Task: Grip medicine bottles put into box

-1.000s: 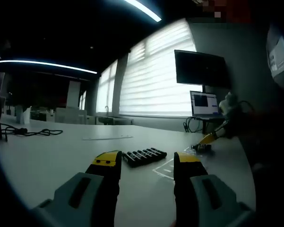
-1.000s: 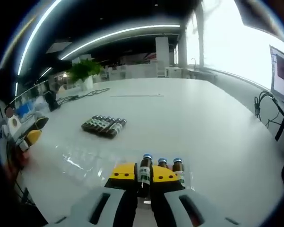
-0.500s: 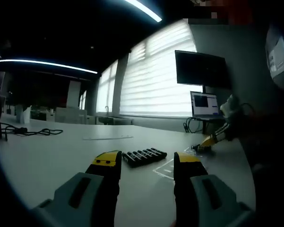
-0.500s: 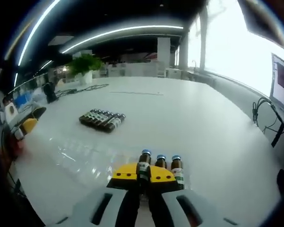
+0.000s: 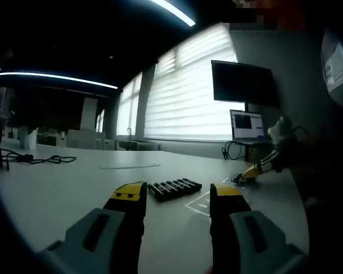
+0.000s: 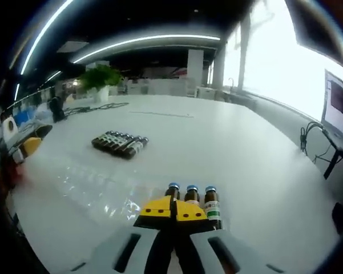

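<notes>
A: Left gripper view?
B: The left gripper (image 5: 177,197) hovers with jaws apart over the white table (image 5: 57,188). A row of lying bottles (image 5: 174,187) sits at twelve o'clock, the right gripper (image 5: 250,170) at two.

A: Right gripper view?
B: The right gripper (image 6: 174,210) has its jaws together, just before three upright bottles (image 6: 189,196) in a clear box (image 6: 103,188). The lying bottles (image 6: 118,143) are at ten o'clock.
</notes>
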`<state>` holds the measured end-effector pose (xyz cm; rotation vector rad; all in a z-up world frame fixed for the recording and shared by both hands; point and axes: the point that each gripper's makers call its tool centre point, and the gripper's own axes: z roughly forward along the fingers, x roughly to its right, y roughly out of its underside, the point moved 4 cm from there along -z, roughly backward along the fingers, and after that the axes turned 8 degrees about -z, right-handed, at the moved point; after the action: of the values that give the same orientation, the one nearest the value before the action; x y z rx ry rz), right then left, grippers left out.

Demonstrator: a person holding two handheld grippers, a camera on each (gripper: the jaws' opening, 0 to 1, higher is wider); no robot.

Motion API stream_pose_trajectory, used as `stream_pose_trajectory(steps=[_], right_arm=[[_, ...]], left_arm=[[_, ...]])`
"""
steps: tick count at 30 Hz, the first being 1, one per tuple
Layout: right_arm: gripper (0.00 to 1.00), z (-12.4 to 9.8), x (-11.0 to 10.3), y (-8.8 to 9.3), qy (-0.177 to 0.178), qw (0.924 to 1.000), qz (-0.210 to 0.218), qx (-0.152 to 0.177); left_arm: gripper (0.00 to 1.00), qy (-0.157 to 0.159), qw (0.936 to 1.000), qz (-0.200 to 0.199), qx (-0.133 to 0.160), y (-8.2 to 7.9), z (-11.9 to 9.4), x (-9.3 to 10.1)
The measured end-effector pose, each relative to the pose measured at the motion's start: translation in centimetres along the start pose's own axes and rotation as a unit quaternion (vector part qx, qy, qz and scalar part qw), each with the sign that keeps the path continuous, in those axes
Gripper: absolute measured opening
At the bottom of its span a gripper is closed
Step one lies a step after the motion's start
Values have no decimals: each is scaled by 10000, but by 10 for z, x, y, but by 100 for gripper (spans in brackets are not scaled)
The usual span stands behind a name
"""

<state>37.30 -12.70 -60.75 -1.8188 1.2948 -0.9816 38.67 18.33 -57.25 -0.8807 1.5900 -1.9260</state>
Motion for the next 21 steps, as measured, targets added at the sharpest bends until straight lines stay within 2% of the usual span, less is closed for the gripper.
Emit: stream_pose_trajectory(steps=[5, 6, 8, 12, 21], right_arm=[[0, 1, 5, -1, -150, 9997, 180, -73], [0, 1, 4, -4, -244, 9989, 406, -14], [2, -2, 5, -15, -256, 9978, 568, 226], [3, -4, 3, -28, -301, 9980, 449, 318], [7, 2, -3, -28, -599, 9963, 458, 419]], left_arm=[[37, 1, 10000, 0, 2, 0, 0, 0], [37, -2, 10000, -1, 3, 0, 0, 0], [37, -3, 10000, 4, -2, 0, 0, 0], [37, -7, 10000, 9, 5, 0, 0, 0], [37, -24, 10000, 18, 6, 0, 0, -1]])
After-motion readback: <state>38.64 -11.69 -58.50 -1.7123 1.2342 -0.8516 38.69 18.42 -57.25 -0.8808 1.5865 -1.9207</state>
